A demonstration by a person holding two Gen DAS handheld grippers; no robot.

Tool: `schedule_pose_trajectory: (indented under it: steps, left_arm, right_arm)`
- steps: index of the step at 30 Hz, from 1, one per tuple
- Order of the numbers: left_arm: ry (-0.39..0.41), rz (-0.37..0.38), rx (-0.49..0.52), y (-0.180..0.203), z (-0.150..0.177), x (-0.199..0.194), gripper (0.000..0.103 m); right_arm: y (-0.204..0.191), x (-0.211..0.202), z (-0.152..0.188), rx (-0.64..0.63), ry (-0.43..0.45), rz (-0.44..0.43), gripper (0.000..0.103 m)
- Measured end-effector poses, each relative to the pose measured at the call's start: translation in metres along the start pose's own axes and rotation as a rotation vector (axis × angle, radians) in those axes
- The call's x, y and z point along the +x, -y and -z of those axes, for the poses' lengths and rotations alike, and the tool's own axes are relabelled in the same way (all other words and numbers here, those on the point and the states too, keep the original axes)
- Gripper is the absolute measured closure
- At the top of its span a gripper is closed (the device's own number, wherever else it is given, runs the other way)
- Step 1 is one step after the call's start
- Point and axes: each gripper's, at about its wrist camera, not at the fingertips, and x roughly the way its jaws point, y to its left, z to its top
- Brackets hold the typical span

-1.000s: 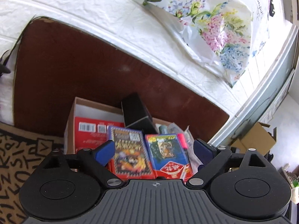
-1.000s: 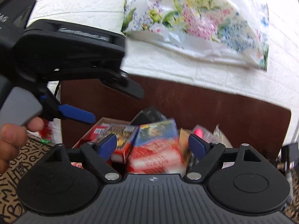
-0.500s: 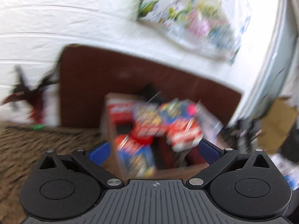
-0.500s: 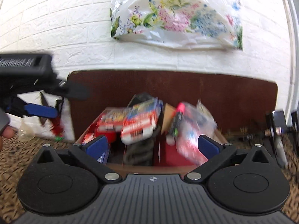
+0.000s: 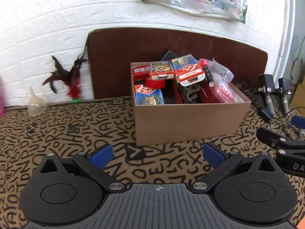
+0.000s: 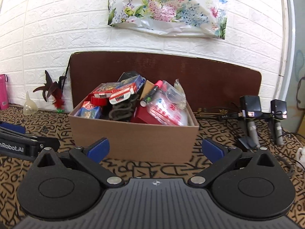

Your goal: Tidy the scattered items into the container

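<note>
A brown cardboard box (image 5: 186, 122) stands on the patterned cloth, also in the right wrist view (image 6: 133, 141). It is filled with card packs (image 5: 188, 70), a red tape roll (image 5: 155, 83), a pink marker (image 6: 152, 93), a clear plastic packet (image 6: 167, 108) and dark items. My left gripper (image 5: 156, 153) is open and empty, low over the cloth in front of the box. My right gripper (image 6: 155, 148) is open and empty, just in front of the box. Each gripper shows at the edge of the other's view.
A brown board (image 6: 209, 76) leans on the white brick wall behind the box. A feather toy (image 5: 66, 76) and a clear funnel (image 5: 35, 105) sit at the left. Black devices with cables (image 6: 253, 114) lie at the right. A floral bag (image 6: 167, 9) hangs above.
Both grippers have pulled back and down from over the box to low in front of it. The box now shows whole in both views.
</note>
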Motion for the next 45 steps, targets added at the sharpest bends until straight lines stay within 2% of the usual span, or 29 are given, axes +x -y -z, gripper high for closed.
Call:
schedule_pose_trajectory:
  steps: [4,8,16,36,45]
  left_arm:
    - [-0.013,0.002,-0.025,0.006,0.004,-0.004,0.0]
    - [-0.015,-0.039,-0.009,0.012,0.008,-0.006,0.0]
    - [-0.023,-0.045,-0.003,0.017,0.009,-0.007,0.0]
    - [-0.05,-0.057,0.023,0.022,0.005,0.011,0.0]
    - [-0.025,-0.04,0.028,0.024,0.005,0.013,0.0]
  right_arm:
    - [0.003,-0.008,0.005,-0.028,-0.019,-0.011,0.001]
    - [0.005,-0.015,0.008,-0.032,-0.034,-0.026,0.001]
    - [0.006,-0.019,0.009,-0.031,-0.045,-0.016,0.001]
    - [0.01,0.005,0.011,-0.036,-0.094,-0.011,0.001]
    - [0.009,0.011,0.013,-0.033,-0.114,-0.012,0.001]
